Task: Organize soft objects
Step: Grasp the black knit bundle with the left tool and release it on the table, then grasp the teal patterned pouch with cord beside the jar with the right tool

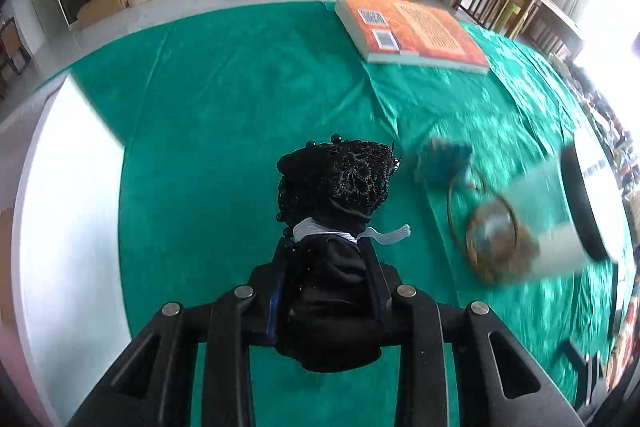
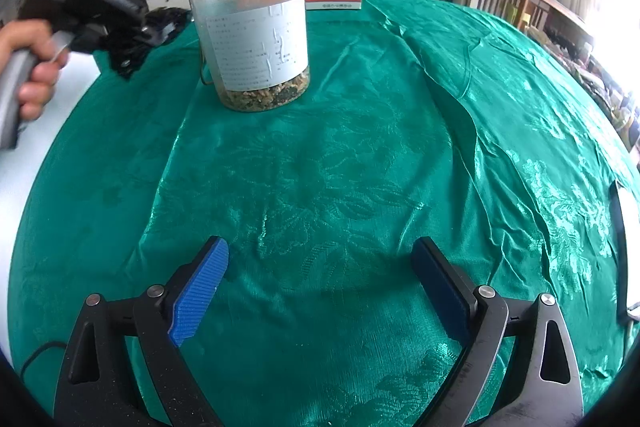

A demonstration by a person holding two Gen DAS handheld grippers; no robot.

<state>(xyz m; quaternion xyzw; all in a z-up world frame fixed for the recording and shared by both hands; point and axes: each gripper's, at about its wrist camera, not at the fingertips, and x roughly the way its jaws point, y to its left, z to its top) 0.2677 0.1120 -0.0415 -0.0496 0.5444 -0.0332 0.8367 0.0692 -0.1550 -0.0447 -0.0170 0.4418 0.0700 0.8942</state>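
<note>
My left gripper (image 1: 328,251) is shut on a black lacy fabric bundle (image 1: 336,187) with a white tag, held above the green tablecloth (image 1: 224,107). In the right wrist view the left gripper (image 2: 156,27) shows at the far left, hand-held, with the black fabric (image 2: 124,55) hanging from it. My right gripper (image 2: 320,267) is open and empty, low over the green cloth (image 2: 320,167), with blue pads (image 2: 200,287) wide apart. A small blue soft item (image 1: 442,163) lies blurred on the cloth right of the bundle.
A clear jar (image 2: 250,27) with a black lid and grainy contents stands on the cloth; it shows blurred in the left wrist view (image 1: 552,219). An orange book (image 1: 412,31) lies at the far edge. A white surface (image 1: 68,207) borders the cloth on the left.
</note>
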